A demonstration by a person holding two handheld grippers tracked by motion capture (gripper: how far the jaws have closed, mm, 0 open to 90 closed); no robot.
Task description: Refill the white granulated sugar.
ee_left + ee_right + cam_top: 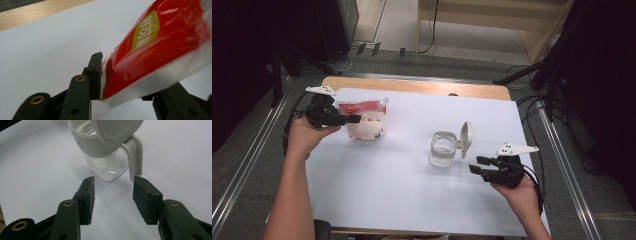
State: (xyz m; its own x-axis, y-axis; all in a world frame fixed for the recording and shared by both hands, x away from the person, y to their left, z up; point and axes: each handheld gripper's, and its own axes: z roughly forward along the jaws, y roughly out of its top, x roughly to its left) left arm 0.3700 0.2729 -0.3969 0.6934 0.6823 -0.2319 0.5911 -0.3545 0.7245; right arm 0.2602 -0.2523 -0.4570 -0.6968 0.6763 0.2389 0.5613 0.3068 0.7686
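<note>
Work in hand: the pictures suggest filling the clear jar [443,149] from the red snack pouch [363,119].
Landmark: the clear jar, standing upright right of the middle of the white surface [402,190], its flip lid [465,138] hinged open to its right.
Red snack pouch: well to the left of the jar, toward the far edge, upright with its top corners splayed; the left gripper view shows glossy red film with a gold label.
Left claw [352,119]: clamped on the pouch's left edge, film pinched flat between the jaws.
Right claw [113,195]: jaws apart, holding nothing, near the jar on its right and nearer side, pointing at its base and lid strap.
Pouch handling: likely light, soft and slippery; the film will buckle and the contents shift, so a grip on the sealed edge or upper corner seems safest.
Jar handling: rigid, clear walls, probably smooth and easy to tip; grip across the body below the white collar [86,143], not the lid or its strap.
Risk: a pull on the open lid could topple the jar.
</note>
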